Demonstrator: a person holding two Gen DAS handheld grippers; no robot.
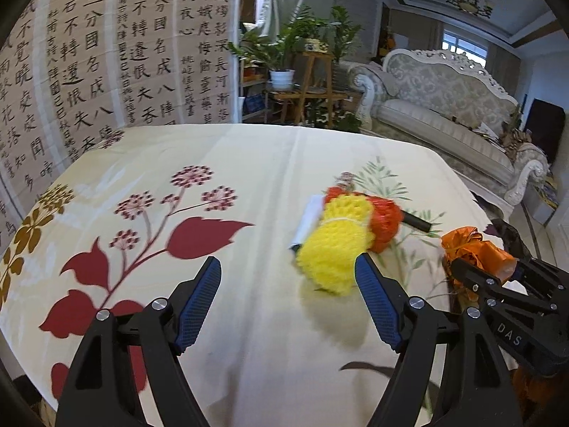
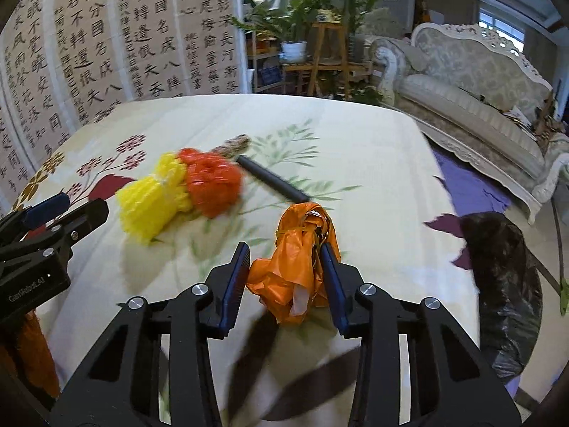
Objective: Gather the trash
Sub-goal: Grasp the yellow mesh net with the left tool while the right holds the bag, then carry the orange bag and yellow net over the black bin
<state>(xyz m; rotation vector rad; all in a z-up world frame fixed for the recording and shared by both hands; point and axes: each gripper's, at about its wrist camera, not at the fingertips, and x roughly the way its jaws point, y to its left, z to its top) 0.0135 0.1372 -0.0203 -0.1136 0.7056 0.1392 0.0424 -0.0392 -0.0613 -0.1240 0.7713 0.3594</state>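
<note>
My right gripper [image 2: 286,261] is shut on a crumpled orange plastic bag [image 2: 298,259] and holds it just above the flowered tablecloth [image 2: 373,163]; the bag also shows in the left wrist view [image 1: 476,249]. My left gripper [image 1: 288,274] is open and empty, with its right finger [image 1: 373,295] close to a yellow foam net [image 1: 334,245]. An orange-red foam net [image 1: 386,219] lies against the yellow one, over a white paper [image 1: 311,219]. A black tube [image 2: 272,178] lies behind them. The yellow net [image 2: 153,195] and orange-red net [image 2: 211,181] are blurred.
A black trash bag [image 2: 505,284] hangs off the table's right edge. A calligraphy screen [image 1: 89,64] stands behind the table at left. Potted plants on a wooden stand [image 1: 309,71] and a pale sofa [image 1: 444,106] are beyond the far edge.
</note>
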